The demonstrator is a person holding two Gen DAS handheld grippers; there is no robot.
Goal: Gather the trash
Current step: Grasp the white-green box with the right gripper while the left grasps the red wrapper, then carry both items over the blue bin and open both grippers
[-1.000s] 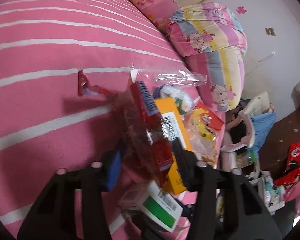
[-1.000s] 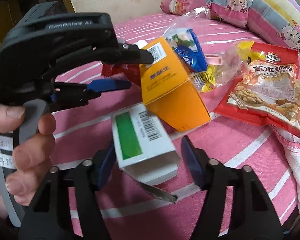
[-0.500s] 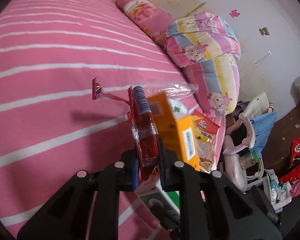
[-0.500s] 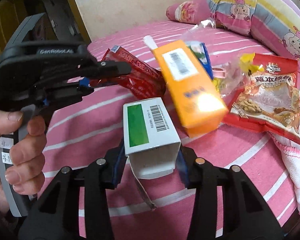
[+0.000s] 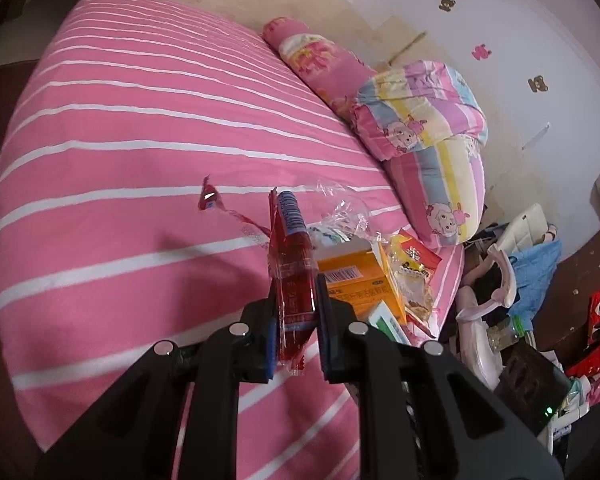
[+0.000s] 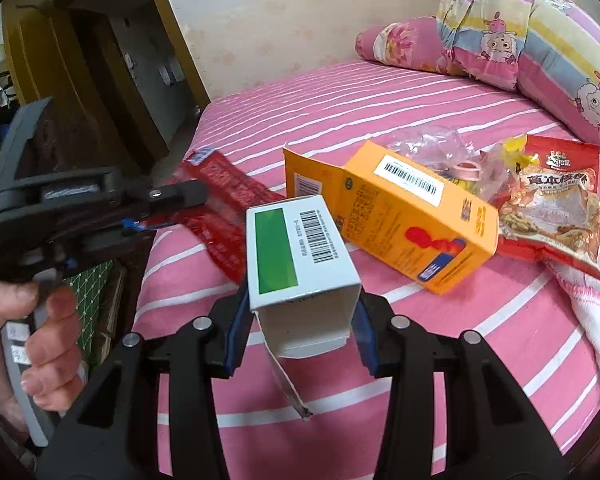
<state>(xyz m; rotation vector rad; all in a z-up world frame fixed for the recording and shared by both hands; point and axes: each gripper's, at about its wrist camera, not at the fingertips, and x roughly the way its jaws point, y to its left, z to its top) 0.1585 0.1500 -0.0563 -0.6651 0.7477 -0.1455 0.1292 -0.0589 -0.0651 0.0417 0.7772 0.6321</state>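
My left gripper [image 5: 296, 320] is shut on a red plastic wrapper [image 5: 292, 268], held up off the pink striped bed [image 5: 120, 200]. From the right wrist view that left gripper [image 6: 172, 208] shows at the left with the red wrapper [image 6: 224, 184] trailing from it. My right gripper [image 6: 298, 320] is shut on a white box with a green panel [image 6: 296, 248], lifted above the bed [image 6: 380, 92]. An orange carton [image 6: 412, 216] [image 5: 356, 276] lies on the sheet beside a red nut bag [image 6: 552, 208] and crumpled clear plastic [image 6: 432, 148].
Striped cartoon pillows [image 5: 428, 120] and a pink bolster [image 5: 312, 56] sit at the head of the bed. Clutter fills the floor beside it [image 5: 508, 280]. A doorway [image 6: 112, 60] opens at the left, and a hand [image 6: 40, 340] grips the left tool.
The left jaws closed on the red wrapper and lifted it away from the pile. The right jaws closed on the white box and raised it. The orange carton tipped over onto the sheet.
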